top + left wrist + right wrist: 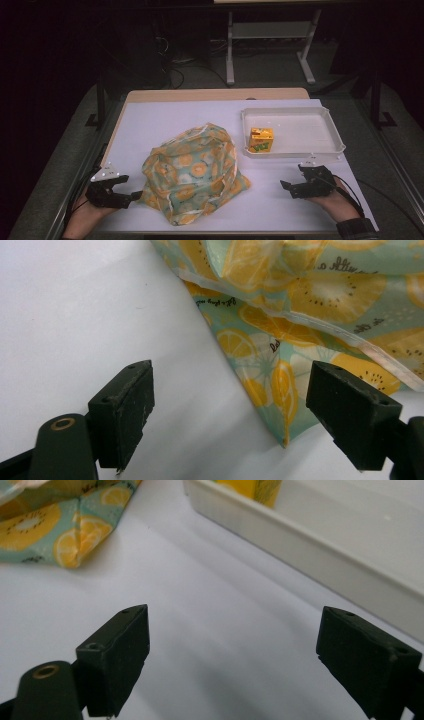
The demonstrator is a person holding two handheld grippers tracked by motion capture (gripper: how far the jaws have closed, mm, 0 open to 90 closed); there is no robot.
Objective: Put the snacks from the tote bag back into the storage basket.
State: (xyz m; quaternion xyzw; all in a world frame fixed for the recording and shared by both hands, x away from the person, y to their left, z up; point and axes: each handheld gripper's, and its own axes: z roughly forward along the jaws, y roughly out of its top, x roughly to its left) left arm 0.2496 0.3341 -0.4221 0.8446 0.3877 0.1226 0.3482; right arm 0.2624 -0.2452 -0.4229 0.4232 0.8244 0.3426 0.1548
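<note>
— Where are you working here?

— You're in a lab or test room, not a home. Your white table [150,120] stands on grey carpet in a darkened room. Behind the table a bare metal desk frame [270,35] rises, and left of that frame loose black cables [172,67] trail across the floor.

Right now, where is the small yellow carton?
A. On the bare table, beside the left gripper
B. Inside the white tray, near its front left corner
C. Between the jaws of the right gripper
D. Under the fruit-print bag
B. In the high view the yellow carton stands inside the white tray, near the front left corner, apart from the fruit-print bag and from both grippers.
</note>
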